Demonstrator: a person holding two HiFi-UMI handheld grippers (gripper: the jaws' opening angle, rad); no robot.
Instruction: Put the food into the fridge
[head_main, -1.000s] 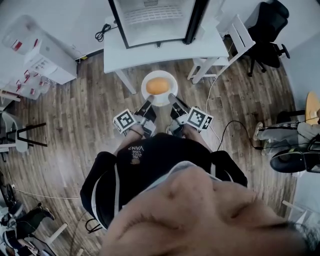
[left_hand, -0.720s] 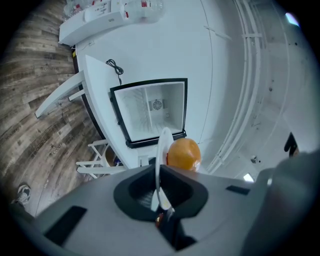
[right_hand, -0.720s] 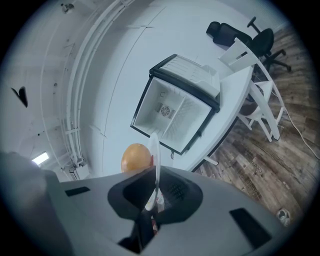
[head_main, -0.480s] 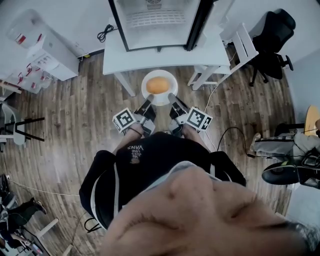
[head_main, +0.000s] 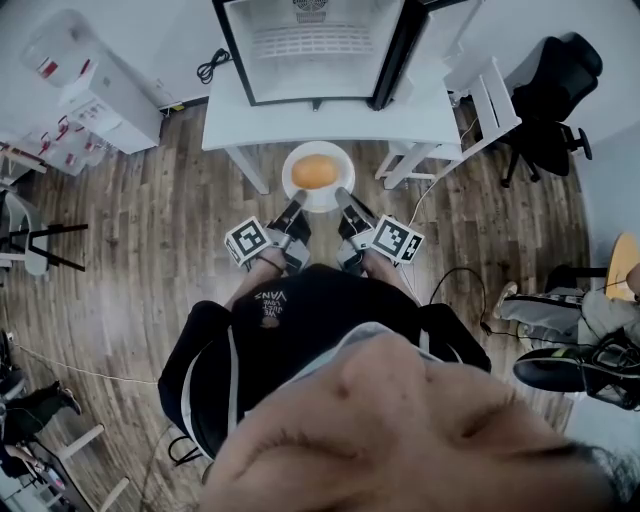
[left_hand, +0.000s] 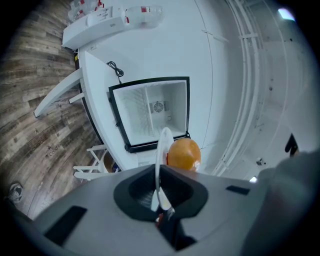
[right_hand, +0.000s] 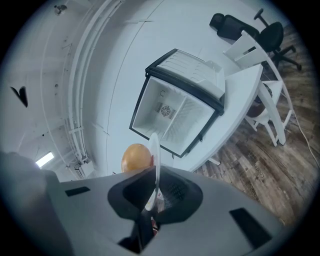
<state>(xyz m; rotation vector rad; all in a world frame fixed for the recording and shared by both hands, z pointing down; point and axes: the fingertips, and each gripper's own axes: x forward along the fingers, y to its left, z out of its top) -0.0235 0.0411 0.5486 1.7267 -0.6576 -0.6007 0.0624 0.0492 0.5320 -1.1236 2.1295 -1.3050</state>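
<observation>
In the head view, two grippers, one plate, one orange, one fridge and one table are counted. At the centre left, the left gripper (head_main: 298, 204) is held level, its jaws pinched shut on the near left rim of the white plate (head_main: 318, 203). The single orange (head_main: 314, 171) is carried on the middle of that plate, in the upper centre of the frame, just in front of the white table (head_main: 330, 122). On the table, at the top centre, the open fridge (head_main: 312, 45) is seen. At the centre right, the right gripper (head_main: 343, 199) is clamped on the plate's near right rim. One black office chair (head_main: 555, 80) is placed at the upper right.

Both marker cubes are shown only by the head view. In the two gripper views the plate is seen edge-on between closed jaws, and a round grille on the fridge's back wall is revealed. The office chair is shown in the right gripper view, not in the left.
</observation>
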